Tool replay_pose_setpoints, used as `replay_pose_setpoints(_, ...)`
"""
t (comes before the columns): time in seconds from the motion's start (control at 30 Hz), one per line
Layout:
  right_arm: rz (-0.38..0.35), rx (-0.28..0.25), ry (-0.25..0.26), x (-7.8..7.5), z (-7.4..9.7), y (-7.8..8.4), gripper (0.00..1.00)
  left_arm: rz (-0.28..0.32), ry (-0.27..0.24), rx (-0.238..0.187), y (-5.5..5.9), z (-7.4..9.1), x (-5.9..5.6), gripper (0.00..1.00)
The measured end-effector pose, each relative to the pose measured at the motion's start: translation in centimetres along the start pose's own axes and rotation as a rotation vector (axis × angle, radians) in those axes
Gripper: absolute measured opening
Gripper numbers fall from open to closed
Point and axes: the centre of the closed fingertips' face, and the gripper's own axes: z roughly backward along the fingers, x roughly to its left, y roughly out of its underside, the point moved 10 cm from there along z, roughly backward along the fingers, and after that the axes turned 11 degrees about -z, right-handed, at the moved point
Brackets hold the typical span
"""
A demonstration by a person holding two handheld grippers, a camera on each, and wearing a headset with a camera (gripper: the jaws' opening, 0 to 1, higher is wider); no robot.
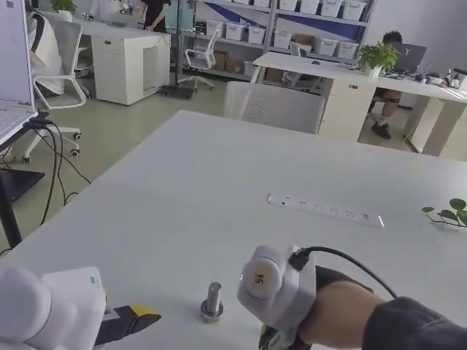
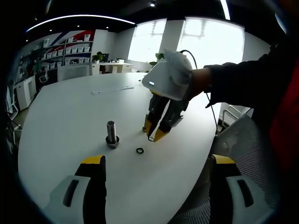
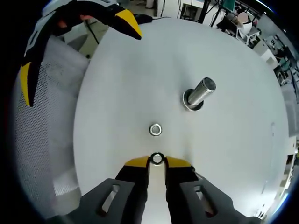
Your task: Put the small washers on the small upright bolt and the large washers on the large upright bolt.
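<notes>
Washer pick: right gripper (image 3: 157, 162) is clamping a small washer (image 3: 157, 157) at its jaw tips; left gripper (image 2: 157, 161) is hanging wide open, gripping nothing.
In the right gripper view a second washer (image 3: 155, 129) is lying flat on the white table (image 3: 117, 93) at 12 o'clock from the held one, near but apart; the upright bolt (image 3: 201, 92) is standing further off at 1 o'clock.

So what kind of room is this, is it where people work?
Most likely an office or lab workroom. There are white desks with swivel chairs, shelves of storage bins at the back, and a power strip on the big white table.
</notes>
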Motion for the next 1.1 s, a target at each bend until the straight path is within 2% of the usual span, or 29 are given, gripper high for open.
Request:
replay_pose_setpoints(0.4, -0.046, 0.002, 0.006, 0.6, 0.8, 2.5, 0.13, -0.007, 0.008, -0.002, -0.1, -0.1, 0.0, 0.92)
replay_pose_setpoints(0.8, -0.082, -0.001, 0.032, 0.0, 2.1, 4.0, 0.13, -0.013, 0.013, -0.002, -0.4, -0.2, -0.1, 0.92)
replay_pose_setpoints(1.1, -0.099, -0.008, 0.068, -1.2, 3.9, 4.6, 0.13, -0.017, 0.016, -0.002, -0.5, -0.3, -0.1, 0.92)
